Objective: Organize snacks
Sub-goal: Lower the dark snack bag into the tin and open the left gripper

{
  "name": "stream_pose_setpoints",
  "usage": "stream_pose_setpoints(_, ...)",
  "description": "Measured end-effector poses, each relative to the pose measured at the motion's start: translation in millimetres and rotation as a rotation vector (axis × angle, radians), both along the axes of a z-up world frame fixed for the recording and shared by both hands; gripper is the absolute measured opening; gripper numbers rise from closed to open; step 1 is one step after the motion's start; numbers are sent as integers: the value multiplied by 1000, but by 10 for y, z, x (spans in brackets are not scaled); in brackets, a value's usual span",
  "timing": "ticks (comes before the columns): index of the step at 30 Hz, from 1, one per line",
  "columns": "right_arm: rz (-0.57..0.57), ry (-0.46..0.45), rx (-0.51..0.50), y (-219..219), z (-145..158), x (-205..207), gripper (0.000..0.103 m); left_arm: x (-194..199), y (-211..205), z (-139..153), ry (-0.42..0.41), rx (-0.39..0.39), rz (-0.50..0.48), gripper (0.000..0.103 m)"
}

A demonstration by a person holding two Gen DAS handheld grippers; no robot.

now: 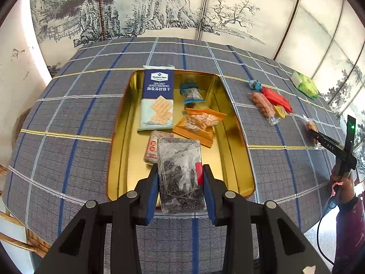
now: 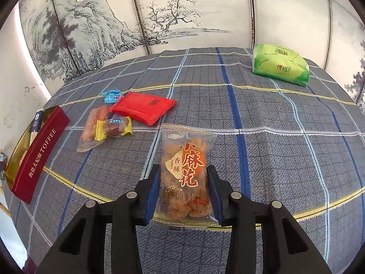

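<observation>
My left gripper (image 1: pixel 180 173) is shut on a clear packet of dark snack (image 1: pixel 180 173), held above the near end of the gold tin (image 1: pixel 127 159). The tin holds a blue cracker pack (image 1: pixel 157 100), an orange packet (image 1: pixel 199 123), a small blue-ended packet (image 1: pixel 191 92) and a pink packet (image 1: pixel 152 147). My right gripper (image 2: pixel 182 175) is shut on a clear mahua twist packet (image 2: pixel 186 173) just above the cloth; it also shows in the left wrist view (image 1: pixel 310 126). A red packet (image 2: pixel 142 108), a clear twist packet (image 2: pixel 91 129), a yellow candy (image 2: pixel 115 126) and a blue candy (image 2: pixel 111 95) lie left of it.
The table wears a grey plaid cloth (image 2: pixel 273 137). A green tissue pack (image 2: pixel 280 67) sits at the far right. The tin's red TOFFEE side (image 2: pixel 38 153) stands at the left. A painted wall runs behind the table. A wicker chair (image 1: pixel 13 239) is at the left edge.
</observation>
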State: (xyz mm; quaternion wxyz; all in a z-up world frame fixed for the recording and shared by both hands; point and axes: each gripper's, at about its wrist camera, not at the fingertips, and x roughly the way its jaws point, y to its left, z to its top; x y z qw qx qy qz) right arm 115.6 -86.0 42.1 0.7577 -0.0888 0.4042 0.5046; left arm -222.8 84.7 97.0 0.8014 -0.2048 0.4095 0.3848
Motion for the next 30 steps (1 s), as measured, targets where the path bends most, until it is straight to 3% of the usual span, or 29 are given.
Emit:
stream_pose_setpoints(10, -16, 6, -3, -2, -16, 30, 41, 35, 79, 77, -13, 32, -5, 32)
stream_pose_setpoints(30, -20, -6, -29, 38, -38, 21, 41, 219, 143, -106, -11, -15, -54, 32)
